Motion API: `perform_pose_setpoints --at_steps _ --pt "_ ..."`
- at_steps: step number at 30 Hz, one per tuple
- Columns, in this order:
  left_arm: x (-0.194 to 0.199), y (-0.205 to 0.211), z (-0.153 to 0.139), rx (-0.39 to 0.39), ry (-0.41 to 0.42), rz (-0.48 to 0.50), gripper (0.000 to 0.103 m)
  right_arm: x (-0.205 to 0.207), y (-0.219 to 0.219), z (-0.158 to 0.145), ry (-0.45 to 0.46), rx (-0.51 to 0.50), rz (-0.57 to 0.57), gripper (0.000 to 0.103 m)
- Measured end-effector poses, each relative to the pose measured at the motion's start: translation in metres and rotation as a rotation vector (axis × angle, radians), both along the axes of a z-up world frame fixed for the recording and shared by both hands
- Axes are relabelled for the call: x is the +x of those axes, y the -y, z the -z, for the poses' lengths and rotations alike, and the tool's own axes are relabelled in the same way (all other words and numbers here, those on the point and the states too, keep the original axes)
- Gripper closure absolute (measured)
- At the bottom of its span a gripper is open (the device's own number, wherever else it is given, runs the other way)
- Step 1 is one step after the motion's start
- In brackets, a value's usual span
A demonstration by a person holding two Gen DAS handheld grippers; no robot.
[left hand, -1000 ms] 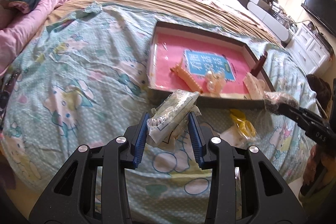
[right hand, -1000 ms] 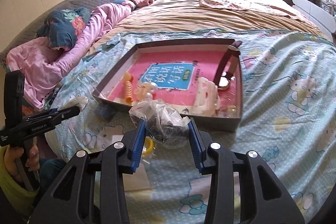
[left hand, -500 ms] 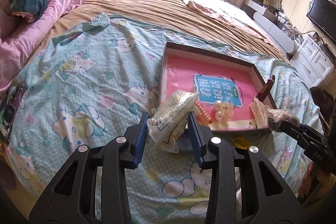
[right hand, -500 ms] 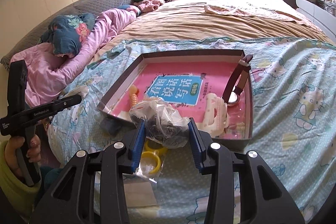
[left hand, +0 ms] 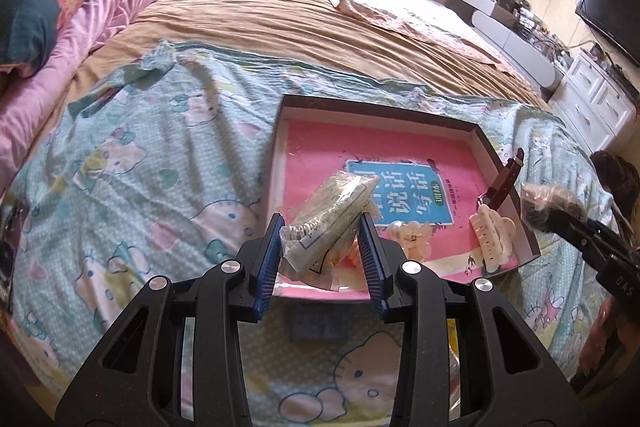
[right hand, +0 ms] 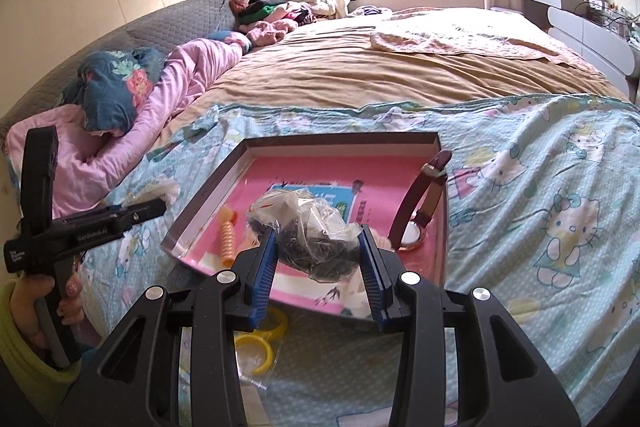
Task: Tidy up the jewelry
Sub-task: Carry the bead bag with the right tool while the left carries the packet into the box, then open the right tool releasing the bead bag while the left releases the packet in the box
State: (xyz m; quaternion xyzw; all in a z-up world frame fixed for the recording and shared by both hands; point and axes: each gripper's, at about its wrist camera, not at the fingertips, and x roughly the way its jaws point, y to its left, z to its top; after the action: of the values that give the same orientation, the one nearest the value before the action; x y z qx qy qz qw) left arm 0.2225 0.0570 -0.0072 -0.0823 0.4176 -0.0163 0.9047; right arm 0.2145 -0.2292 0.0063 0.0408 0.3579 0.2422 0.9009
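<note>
- The left gripper (left hand: 323, 251) is clenched on a clear plastic packet (left hand: 328, 223) with something pale and beaded inside; the packet hangs above the near edge of the tray (left hand: 384, 109).
- The right gripper (right hand: 320, 269) grasps a crumpled clear bag (right hand: 310, 233) with dark small items inside, also above the near part of the tray.
- The tray lies on the Hello Kitty bedsheet (left hand: 132, 163).
- In it are a pink book (left hand: 320, 147), a watch with a dark red strap (right hand: 420, 203), a white hair claw (left hand: 492, 239) and an orange spiral hair tie (right hand: 227, 239).
- Yellow rings (right hand: 262, 341) lie on the sheet, just before the tray.
</note>
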Motion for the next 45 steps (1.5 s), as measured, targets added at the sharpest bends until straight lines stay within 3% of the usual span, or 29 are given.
perform_pose_setpoints --at_steps 27,32,37,39,45 --pt "0.036 0.027 0.047 0.030 -0.104 0.055 0.071 0.033 -0.003 0.029 -0.047 -0.032 0.047 0.065" --pt "0.034 0.026 0.044 0.037 -0.091 0.056 0.059 0.042 -0.012 0.036 -0.057 -0.060 0.042 0.065" --pt "0.031 0.024 0.038 0.049 -0.077 0.057 0.057 0.045 -0.021 0.043 -0.077 -0.090 0.033 0.065" --pt "0.029 0.023 0.036 0.047 -0.074 0.052 0.051 0.046 -0.024 0.046 -0.092 -0.099 0.028 0.065" --pt "0.023 0.020 0.030 0.042 -0.062 0.041 0.046 0.044 -0.023 0.052 -0.126 -0.108 0.041 0.060"
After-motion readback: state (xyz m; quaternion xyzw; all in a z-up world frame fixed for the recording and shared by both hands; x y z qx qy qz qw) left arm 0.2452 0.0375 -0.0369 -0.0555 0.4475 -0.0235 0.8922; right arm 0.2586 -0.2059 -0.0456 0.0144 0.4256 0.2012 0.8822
